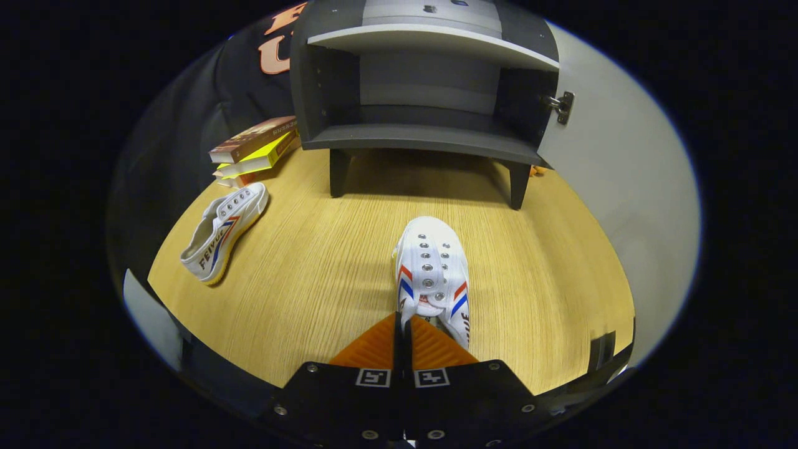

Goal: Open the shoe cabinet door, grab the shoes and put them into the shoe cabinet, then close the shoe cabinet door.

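One shoe (431, 274) clamped at heel in jaws; cabinet (424, 93) open beyond; second shoe (224, 231) near books (252, 149).

1. We see the shoe cabinet (424, 106) standing on the far part of the surface (324, 274), its door (617, 187) swung open to the right.
2. We find a stack of books (252, 149) just left of the cabinet.
3. A second shoe (224, 231) lies nearer us, in front of the books.
4. The hand-held gripper (403, 330) is closed on the heel end of a shoe (431, 268), which points toward the cabinet's opening.
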Demonstrator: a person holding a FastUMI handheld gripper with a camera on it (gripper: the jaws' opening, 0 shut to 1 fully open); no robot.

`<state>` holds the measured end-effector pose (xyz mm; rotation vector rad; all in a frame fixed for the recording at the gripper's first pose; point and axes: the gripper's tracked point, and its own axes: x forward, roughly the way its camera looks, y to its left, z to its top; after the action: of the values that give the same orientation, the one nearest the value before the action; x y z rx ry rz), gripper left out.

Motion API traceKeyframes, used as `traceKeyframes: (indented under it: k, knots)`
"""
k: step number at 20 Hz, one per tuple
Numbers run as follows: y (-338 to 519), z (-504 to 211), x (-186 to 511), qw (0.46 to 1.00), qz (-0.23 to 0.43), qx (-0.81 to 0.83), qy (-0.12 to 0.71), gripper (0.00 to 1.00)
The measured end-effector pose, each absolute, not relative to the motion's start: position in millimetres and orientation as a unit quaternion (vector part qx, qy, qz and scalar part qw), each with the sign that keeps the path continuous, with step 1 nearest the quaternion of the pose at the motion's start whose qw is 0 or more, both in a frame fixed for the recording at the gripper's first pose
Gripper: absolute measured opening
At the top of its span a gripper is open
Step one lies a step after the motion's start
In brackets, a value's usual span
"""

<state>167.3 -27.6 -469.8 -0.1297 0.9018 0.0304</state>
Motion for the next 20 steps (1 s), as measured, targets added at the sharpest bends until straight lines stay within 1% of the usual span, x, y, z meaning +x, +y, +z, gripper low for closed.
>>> traceKeyframes:
  k: [13,20]
  knots:
    - [-30.4,-422.0,203.0,0.923,0.018,-0.072,0.378,0.0]
    - [-34.1,-364.7,210.7,0.937,0.017,-0.078,0.339,0.0]
